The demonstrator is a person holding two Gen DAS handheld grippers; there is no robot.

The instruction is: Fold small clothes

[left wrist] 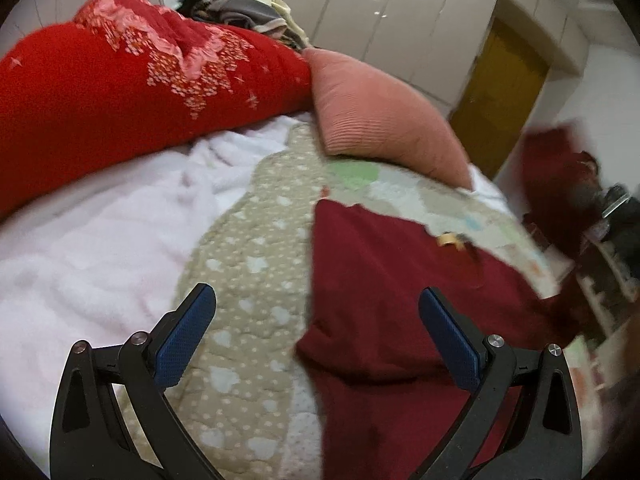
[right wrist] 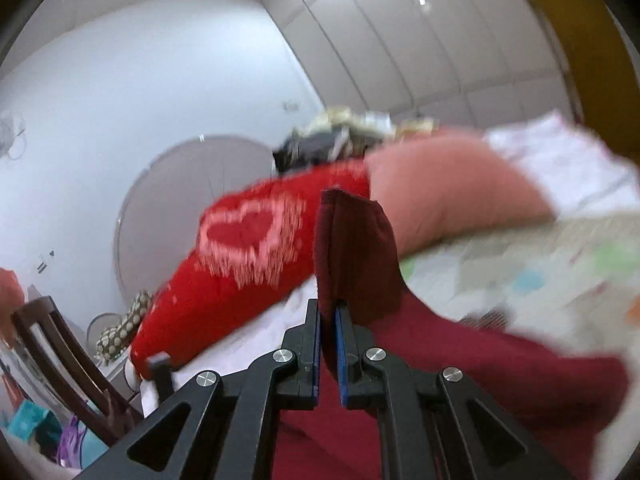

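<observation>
A dark red garment [left wrist: 384,288] lies spread on the patterned bed cover [left wrist: 248,248], reaching toward the right edge of the bed. My left gripper [left wrist: 316,304] hangs open just above its left part, blue pads [left wrist: 188,332] wide apart, nothing between them. In the right wrist view my right gripper [right wrist: 328,312] is shut on a corner of the dark red garment [right wrist: 356,248], which stands up past the fingertips while the rest of the cloth trails down to the right. In the left wrist view that lifted part [left wrist: 556,168] shows blurred at the far right.
A big red quilt [left wrist: 120,92] with pink pattern and a pink pillow [left wrist: 384,116] lie at the bed's far side, with a pile of clothes [left wrist: 244,12] behind. White fleece [left wrist: 92,240] covers the left. A wooden chair [right wrist: 60,344] stands beside the bed.
</observation>
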